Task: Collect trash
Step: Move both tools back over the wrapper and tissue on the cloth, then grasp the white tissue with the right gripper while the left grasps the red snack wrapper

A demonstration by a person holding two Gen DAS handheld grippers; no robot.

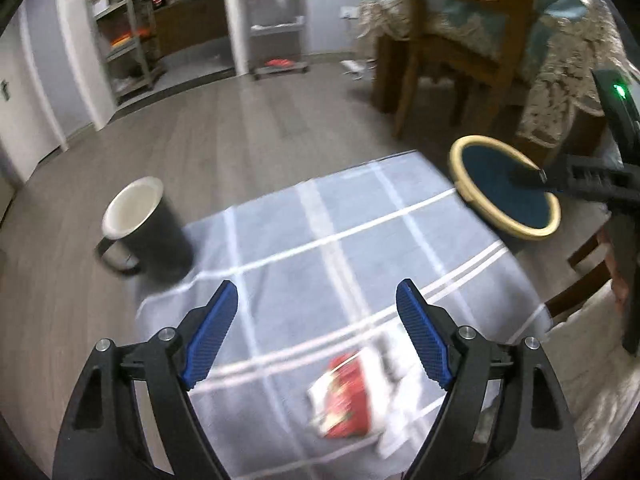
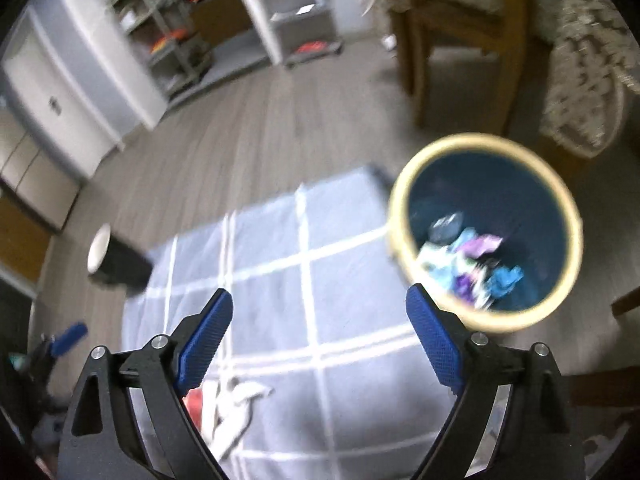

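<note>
My left gripper (image 1: 318,320) is open and empty above a grey checked cloth (image 1: 280,240). Below it on the cloth lie a red-and-white wrapper (image 1: 348,396) and crumpled white paper (image 1: 396,364). My right gripper (image 2: 320,332) is also open and empty over the same cloth (image 2: 272,280), with the white paper (image 2: 236,404) and a red scrap (image 2: 196,400) near its left finger. A blue bin with a cream rim (image 2: 480,140) stands to the right and holds several colourful wrappers (image 2: 468,264). In the left wrist view that bin (image 1: 456,164) is partly covered by one of the right gripper's fingers (image 1: 576,180).
A black bin with a white inside (image 1: 168,240) (image 2: 124,266) stands on the wood floor left of the cloth. A wooden chair (image 1: 448,60) and a table with a lace-edged cloth (image 1: 568,80) are behind the blue bin. Metal shelves (image 1: 128,40) line the far wall.
</note>
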